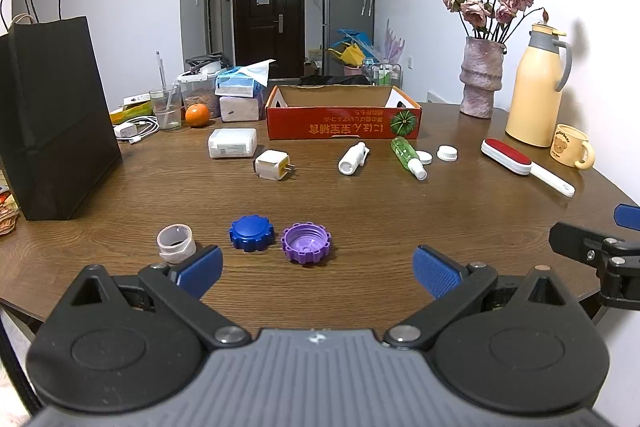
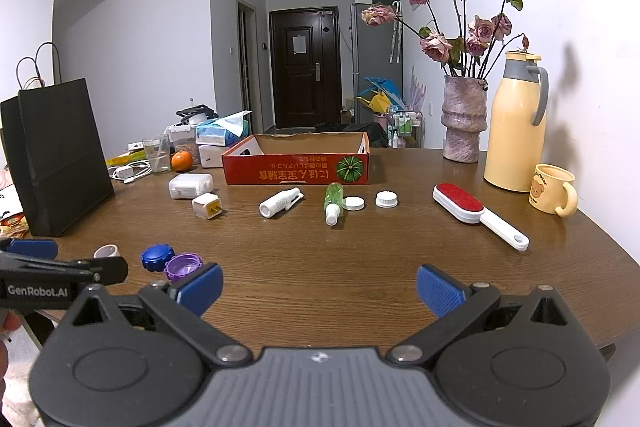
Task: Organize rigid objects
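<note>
both grippers — left gripper (image 1: pixel 318 269) and right gripper (image 2: pixel 320 287) — gape wide, empty, above the table (image 1: pixel 360 211) near a purple cap (image 1: pixel 306 242).

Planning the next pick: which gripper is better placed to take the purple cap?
Left. The purple cap lies just ahead of the open left gripper; from the open right gripper it sits off past its left finger.

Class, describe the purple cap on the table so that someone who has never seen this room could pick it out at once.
Start at the red cardboard box at the back of the wooden table, then come to the near edge, where three small round things lie in a row. The purple cap is the rightmost, beside the blue cap. Unlike its neighbours, it lies open side up, showing its hollow inside.
</note>
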{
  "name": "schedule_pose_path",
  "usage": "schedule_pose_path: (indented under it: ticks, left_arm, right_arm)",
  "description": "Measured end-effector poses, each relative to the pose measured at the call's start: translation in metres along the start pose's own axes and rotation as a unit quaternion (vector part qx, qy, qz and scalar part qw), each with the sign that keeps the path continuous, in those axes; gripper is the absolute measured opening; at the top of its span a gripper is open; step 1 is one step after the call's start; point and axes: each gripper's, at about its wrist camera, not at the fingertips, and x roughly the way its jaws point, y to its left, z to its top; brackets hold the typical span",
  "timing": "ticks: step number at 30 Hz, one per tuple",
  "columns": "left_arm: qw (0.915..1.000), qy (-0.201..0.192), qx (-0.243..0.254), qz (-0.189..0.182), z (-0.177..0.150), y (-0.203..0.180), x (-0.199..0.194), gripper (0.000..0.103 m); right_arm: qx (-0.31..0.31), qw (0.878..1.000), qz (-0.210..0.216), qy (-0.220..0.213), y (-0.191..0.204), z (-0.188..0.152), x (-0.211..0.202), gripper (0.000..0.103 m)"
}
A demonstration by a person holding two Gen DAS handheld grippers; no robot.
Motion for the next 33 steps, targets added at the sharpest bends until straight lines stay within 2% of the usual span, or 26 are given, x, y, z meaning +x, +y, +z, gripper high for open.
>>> schedule_pose_path:
  ticks: [33]
  left_arm:
    - [1.0000,0.000,-0.001,0.000,-0.0001,0.0012,0.0003,0.103]
  right_arm:
    - [-0.001,1.000,-0.001,-0.001,0.0037,-0.0046,0.0006,0.103]
